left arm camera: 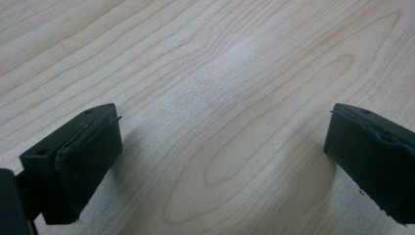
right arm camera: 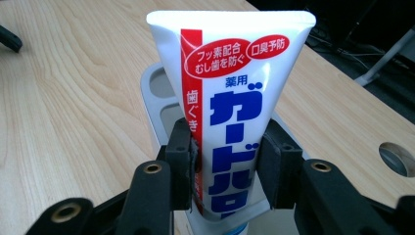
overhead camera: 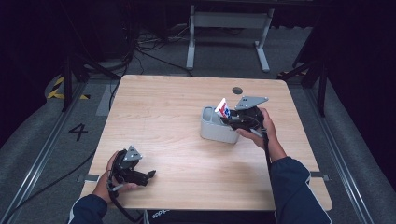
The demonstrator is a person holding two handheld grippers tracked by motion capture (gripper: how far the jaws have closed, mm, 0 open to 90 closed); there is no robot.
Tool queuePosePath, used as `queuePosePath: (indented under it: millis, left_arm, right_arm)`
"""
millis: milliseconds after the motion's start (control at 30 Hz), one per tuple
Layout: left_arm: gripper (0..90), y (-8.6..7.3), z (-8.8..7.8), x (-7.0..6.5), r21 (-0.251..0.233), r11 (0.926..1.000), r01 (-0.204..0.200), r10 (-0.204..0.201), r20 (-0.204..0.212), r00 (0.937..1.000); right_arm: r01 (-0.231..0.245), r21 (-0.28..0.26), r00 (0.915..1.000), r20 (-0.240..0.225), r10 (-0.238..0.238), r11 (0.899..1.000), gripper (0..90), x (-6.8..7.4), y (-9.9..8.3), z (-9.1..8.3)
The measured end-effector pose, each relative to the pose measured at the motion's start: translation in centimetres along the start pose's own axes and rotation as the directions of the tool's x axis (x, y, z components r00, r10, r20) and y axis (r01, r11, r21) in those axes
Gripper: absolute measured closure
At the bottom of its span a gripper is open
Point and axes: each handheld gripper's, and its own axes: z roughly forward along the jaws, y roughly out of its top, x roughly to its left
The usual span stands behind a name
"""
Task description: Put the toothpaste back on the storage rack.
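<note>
A white toothpaste tube (overhead camera: 222, 108) with red and blue print stands upright in a grey holder (overhead camera: 212, 130) right of the table's middle. My right gripper (overhead camera: 227, 117) comes in from the holder's right side and is shut on the tube. In the right gripper view the tube (right arm camera: 230, 98) rises between both pads, which press on its lower half, with the holder's rim (right arm camera: 156, 83) behind it. My left gripper (overhead camera: 150, 176) rests low near the table's front left, its jaws pointing right. In the left gripper view that gripper (left arm camera: 220, 156) stands wide open over bare wood.
The wooden table (overhead camera: 177, 102) has a round cable hole (overhead camera: 237, 90) near its far edge, behind the holder; the hole (right arm camera: 396, 156) also appears at the right of the right gripper view. A white desk frame (overhead camera: 229, 21) and floor cables lie beyond the table.
</note>
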Motion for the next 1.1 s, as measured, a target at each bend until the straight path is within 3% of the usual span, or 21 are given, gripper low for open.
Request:
queuePosePath:
  millis: [733, 1100]
  left_arm:
    - [1.3, 0.0, 0.0, 0.0, -0.002, 1.0000, 0.003, -0.003, -0.003, 1.0000]
    - [1.3, 0.0, 0.0, 0.0, -0.002, 1.0000, 0.003, -0.003, -0.003, 1.0000]
  right_arm:
    - [-0.004, 0.033, 1.0000, 0.006, 0.004, 0.999, 59.2, 0.0, 0.2, -0.5]
    - [-0.002, 0.022, 1.0000, 0.010, 0.002, 1.000, 57.1, 0.1, 0.3, -1.1]
